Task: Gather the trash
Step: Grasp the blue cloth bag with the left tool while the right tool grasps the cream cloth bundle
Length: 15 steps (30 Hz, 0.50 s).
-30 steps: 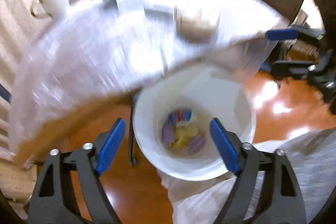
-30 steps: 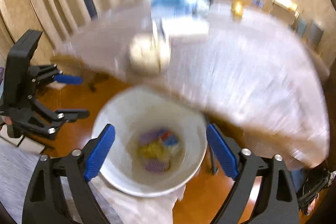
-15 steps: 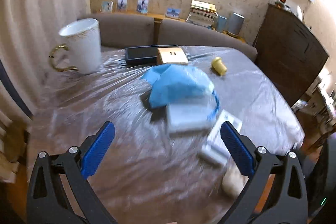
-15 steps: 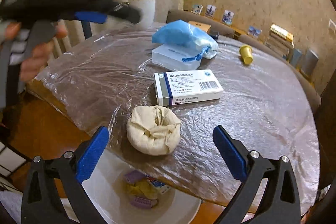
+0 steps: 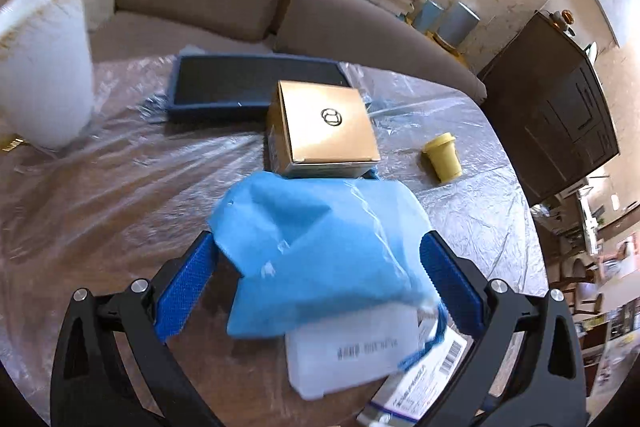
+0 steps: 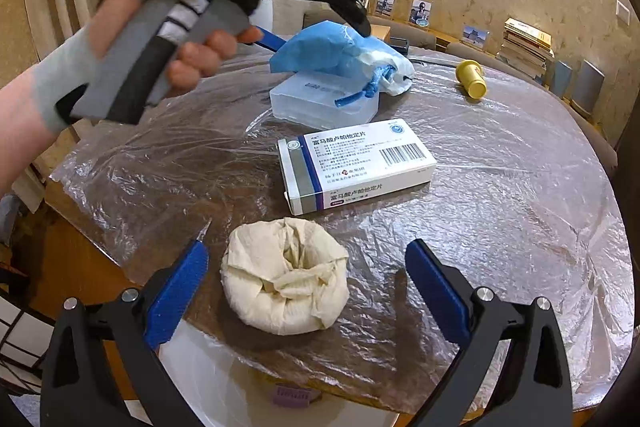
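Left wrist view first: a plastic-covered surface (image 5: 100, 211) is seen, crowded with things. A gold box (image 5: 326, 127) lies against a dark tray (image 5: 240, 83) at the far side, a white mug (image 5: 44, 67) stands at the left edge, and a small yellow cup (image 5: 442, 163) lies tipped over to the right. Directly ahead, a crumpled blue bag (image 5: 324, 255) is draped over a clear plastic case (image 5: 352, 355), with a white medicine box (image 5: 424, 383) just beside it at the lower right.

The left tongs (image 5: 316, 291) are spread as wide as they go, having just been opening, and the blue bag is bracketed between the pads; whether either pad touches it cannot be told. Nothing is gripped.

Over on the right wrist view, the left tool is seen held in a gloved hand (image 6: 132, 47), its tip down by the blue bag. Nearer the camera, a wadded cream tissue (image 6: 284, 275) rests near the surface's edge, the medicine box just beyond it. The right tongs (image 6: 308, 287) are held wide on either side of the tissue, clear of it. Below the edge, a white bin (image 6: 224, 383) is partly seen, something purple inside.
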Available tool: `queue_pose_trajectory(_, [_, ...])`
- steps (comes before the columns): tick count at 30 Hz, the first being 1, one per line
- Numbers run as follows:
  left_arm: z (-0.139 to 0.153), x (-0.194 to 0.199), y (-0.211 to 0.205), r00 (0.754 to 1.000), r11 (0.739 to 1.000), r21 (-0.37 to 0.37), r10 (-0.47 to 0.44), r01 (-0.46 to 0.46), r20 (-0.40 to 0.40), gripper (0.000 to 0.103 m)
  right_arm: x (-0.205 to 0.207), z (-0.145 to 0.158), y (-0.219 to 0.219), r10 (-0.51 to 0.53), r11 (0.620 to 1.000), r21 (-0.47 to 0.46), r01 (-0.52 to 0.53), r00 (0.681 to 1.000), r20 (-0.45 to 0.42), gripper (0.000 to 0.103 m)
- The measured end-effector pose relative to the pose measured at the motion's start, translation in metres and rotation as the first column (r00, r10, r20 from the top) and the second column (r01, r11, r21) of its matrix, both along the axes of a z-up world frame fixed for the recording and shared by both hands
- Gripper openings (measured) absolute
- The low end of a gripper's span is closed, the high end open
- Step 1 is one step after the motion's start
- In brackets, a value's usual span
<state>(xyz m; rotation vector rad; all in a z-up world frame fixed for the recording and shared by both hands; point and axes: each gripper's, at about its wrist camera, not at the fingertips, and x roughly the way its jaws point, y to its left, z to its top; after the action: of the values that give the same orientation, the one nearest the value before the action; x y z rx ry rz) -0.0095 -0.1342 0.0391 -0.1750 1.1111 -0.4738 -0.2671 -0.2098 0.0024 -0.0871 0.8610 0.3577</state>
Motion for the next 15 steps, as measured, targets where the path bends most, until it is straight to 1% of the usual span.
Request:
queue_pose_trajectory(2, [-0.005,0.006,-0.001,0.999,0.999,-0.038,-0.011,0.01,-0.032,0.101,0.0,-0.001,0.001,0.002,1.0,-0.008,-0.002,1.0,0.009,0.097])
queue_pose_trajectory(6, [-0.009,0.009,-0.003,0.998,0.995,-0.089,-0.039,0.034,-0.055,0.101,-0.003,-0.003,0.004,0.013,0.999,-0.04,-0.012,1.0,0.026,0.096])
queue_pose_trajectory(9, [-0.011,0.008,-0.008,0.997,0.995,-0.075,-0.062,0.058,-0.049,0.1,-0.003,-0.005,0.005,0.024,0.999,-0.047,-0.023,0.999,0.028,0.092])
queue_pose_trajectory(11, [-0.015,0.009,-0.01,0.995,0.995,-0.068,-0.073,0.069,-0.062,0.088,-0.004,-0.005,0.005,0.024,0.999,-0.048,-0.023,0.999,0.03,0.092])
queue_pose_trajectory(12, [-0.015,0.01,-0.01,0.996,0.996,-0.062,-0.071,0.069,-0.046,0.086,-0.004,-0.005,0.005,0.023,0.999,-0.047,-0.021,0.999,0.031,0.091])
queue_pose_trajectory(13, [-0.015,0.011,-0.011,0.996,0.996,-0.052,-0.075,0.072,-0.045,0.078,-0.005,-0.005,0.004,0.022,0.999,-0.046,-0.02,0.999,0.033,0.091])
queue_pose_trajectory(14, [-0.015,0.011,-0.011,0.996,0.996,-0.052,-0.078,0.076,-0.043,0.075,-0.005,-0.005,0.003,0.024,0.999,-0.044,-0.022,0.999,0.036,0.087])
queue_pose_trajectory(15, [-0.016,0.011,-0.01,0.996,0.995,-0.065,-0.077,0.074,-0.052,0.073,-0.005,-0.004,0.003,0.026,0.999,-0.042,-0.025,0.999,0.039,0.081])
